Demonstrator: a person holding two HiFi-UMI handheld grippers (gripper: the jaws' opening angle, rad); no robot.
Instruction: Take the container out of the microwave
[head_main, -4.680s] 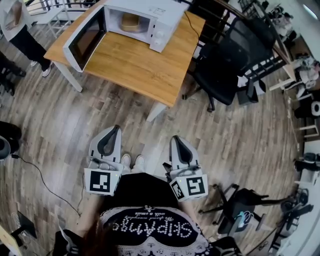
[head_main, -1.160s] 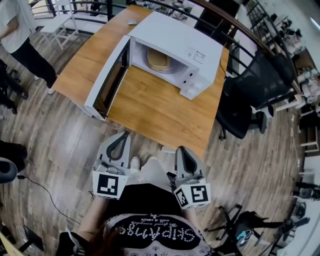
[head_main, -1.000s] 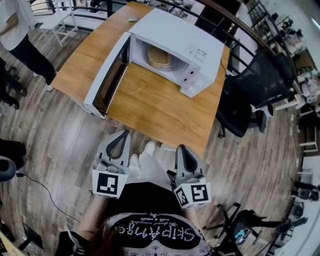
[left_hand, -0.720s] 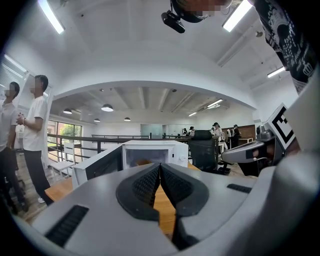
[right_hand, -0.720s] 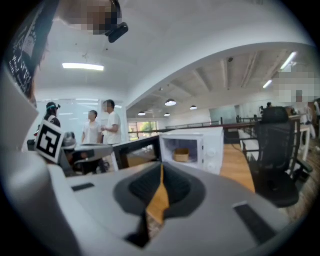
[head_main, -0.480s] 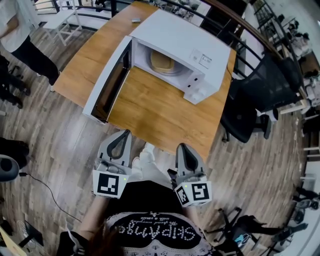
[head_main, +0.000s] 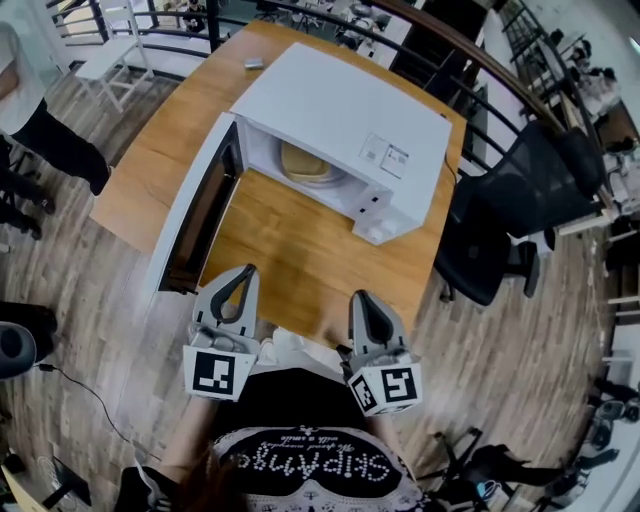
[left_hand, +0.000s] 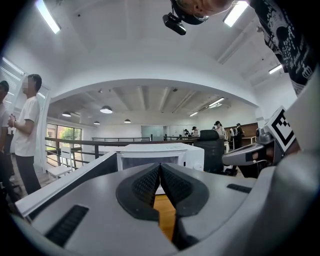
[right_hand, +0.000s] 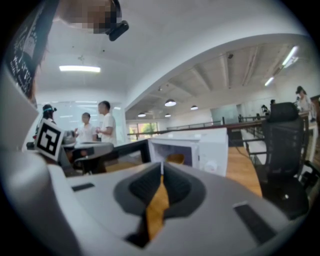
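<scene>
Head view: one open microwave (head_main: 340, 110) at twelve o'clock holds one container (head_main: 305, 163); two grippers, left gripper (head_main: 242, 272) and right gripper (head_main: 360, 298), have jaws pressed together, empty (the table (head_main: 300, 250) lies nearer than before).

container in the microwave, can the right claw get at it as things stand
Probably yes: the door is open and the table before the container is bare, but the right claw is shut.

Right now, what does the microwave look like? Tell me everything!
The microwave is a white box standing on the wooden table. Its door, with a dark window, hangs wide open to the left. Inside sits a tan container. The controls are at the front's right end.
</scene>
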